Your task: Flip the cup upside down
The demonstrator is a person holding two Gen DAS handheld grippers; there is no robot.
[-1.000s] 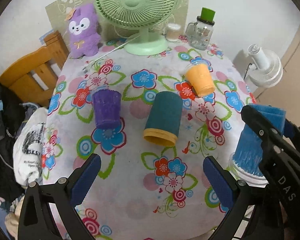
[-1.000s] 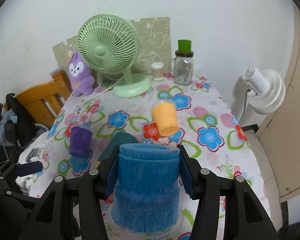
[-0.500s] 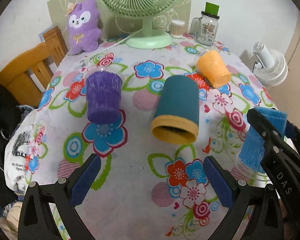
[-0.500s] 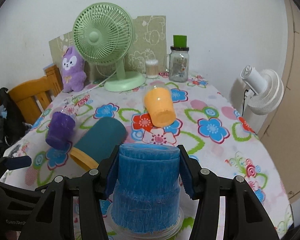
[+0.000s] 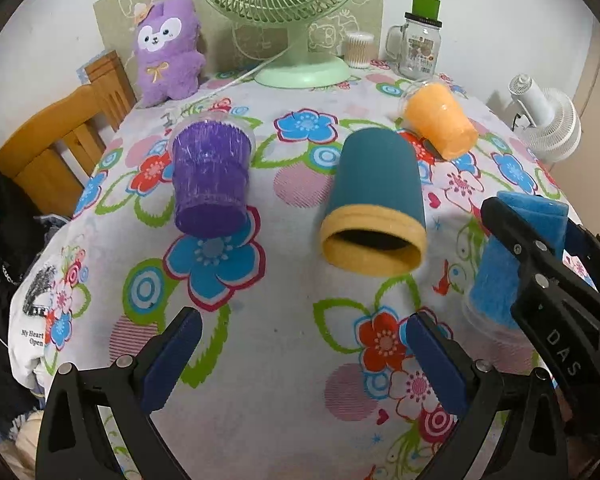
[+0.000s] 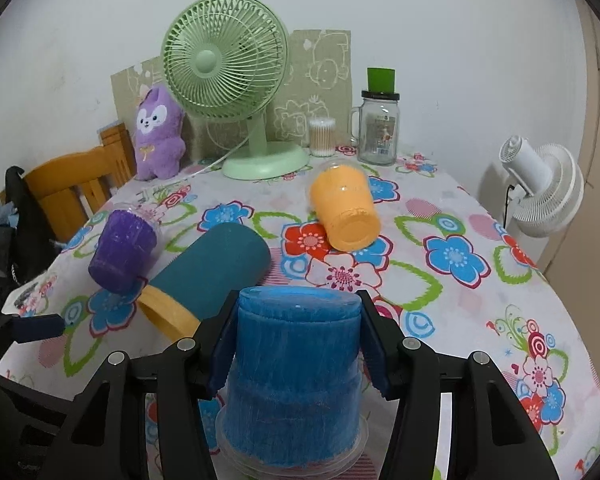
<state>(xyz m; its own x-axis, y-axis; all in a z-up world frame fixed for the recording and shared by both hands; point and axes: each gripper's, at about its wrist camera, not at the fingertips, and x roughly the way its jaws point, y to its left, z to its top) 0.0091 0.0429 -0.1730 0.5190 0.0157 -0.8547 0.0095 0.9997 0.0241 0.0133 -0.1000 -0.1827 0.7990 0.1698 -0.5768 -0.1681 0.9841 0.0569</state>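
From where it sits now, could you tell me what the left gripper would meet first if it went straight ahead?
Probably the teal cup lying on its side, open yellow rim toward the open left gripper. The purple cup lies off to the left. Depth is uncertain.

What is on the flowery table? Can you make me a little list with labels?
table cover: white cloth with bright flowers
blue fuzzy plastic cup: upside down, rim at the bottom, between the fingers of the right gripper
teal cup with yellow rim: lying on its side, opening toward the left gripper
purple fuzzy cup: tipped over
orange fuzzy cup: tipped over
left gripper: open, holding nothing
back of table: green desk fan, purple plush toy, glass jar with green lid
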